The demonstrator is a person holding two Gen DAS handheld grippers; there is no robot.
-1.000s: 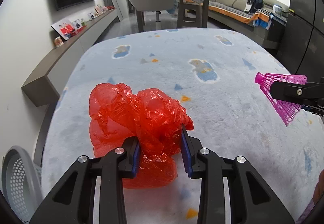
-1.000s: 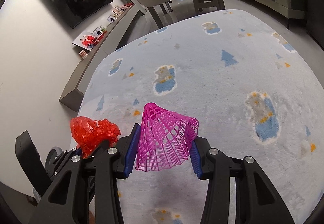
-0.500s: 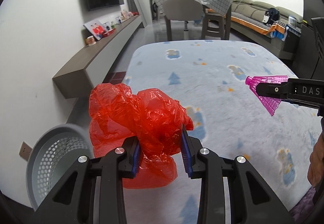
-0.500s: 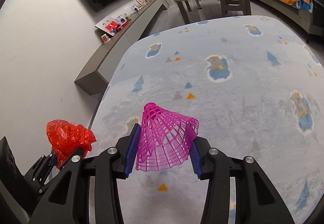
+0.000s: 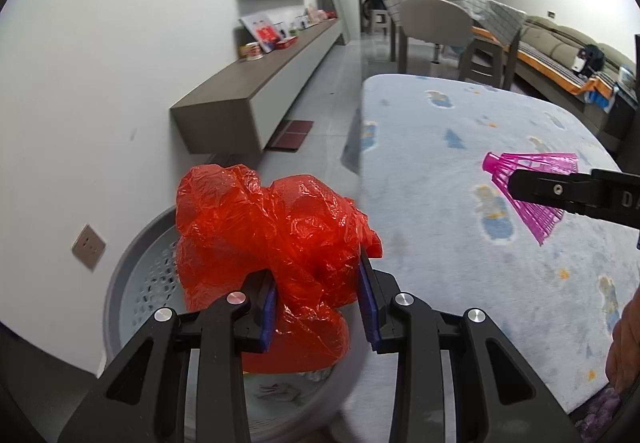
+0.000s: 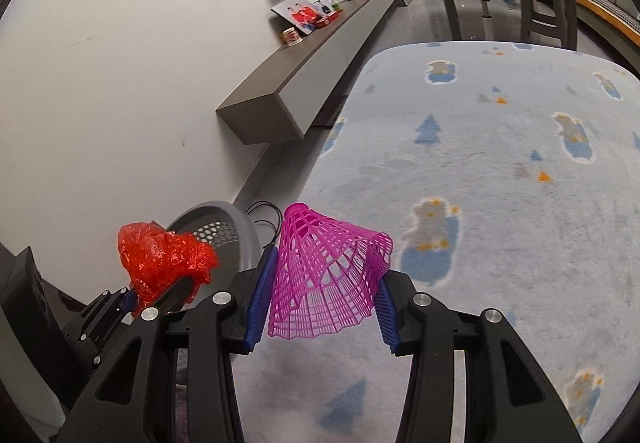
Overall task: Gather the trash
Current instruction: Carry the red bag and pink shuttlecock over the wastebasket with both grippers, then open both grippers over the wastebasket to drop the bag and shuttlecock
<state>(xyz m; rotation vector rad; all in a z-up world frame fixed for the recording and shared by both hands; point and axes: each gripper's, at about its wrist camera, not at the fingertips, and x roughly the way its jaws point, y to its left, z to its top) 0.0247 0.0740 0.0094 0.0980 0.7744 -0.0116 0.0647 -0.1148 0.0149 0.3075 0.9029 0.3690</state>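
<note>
My left gripper [image 5: 318, 313] clamps the crumpled red plastic bag [image 5: 276, 243] above the grey perforated bin [image 5: 132, 283]; my right gripper [image 6: 322, 303] clamps the pink mesh shuttlecock [image 6: 328, 275]. Next I probably release the bag.

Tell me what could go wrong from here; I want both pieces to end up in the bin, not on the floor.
1. The red plastic bag bulges well past the left gripper; on release it could catch on the gray basket rim.
2. The right gripper holds the pink shuttlecock over the carpet, beside the basket; opening now would probably drop it outside.
3. The light mesh shuttlecock might bounce off the rim.
</note>
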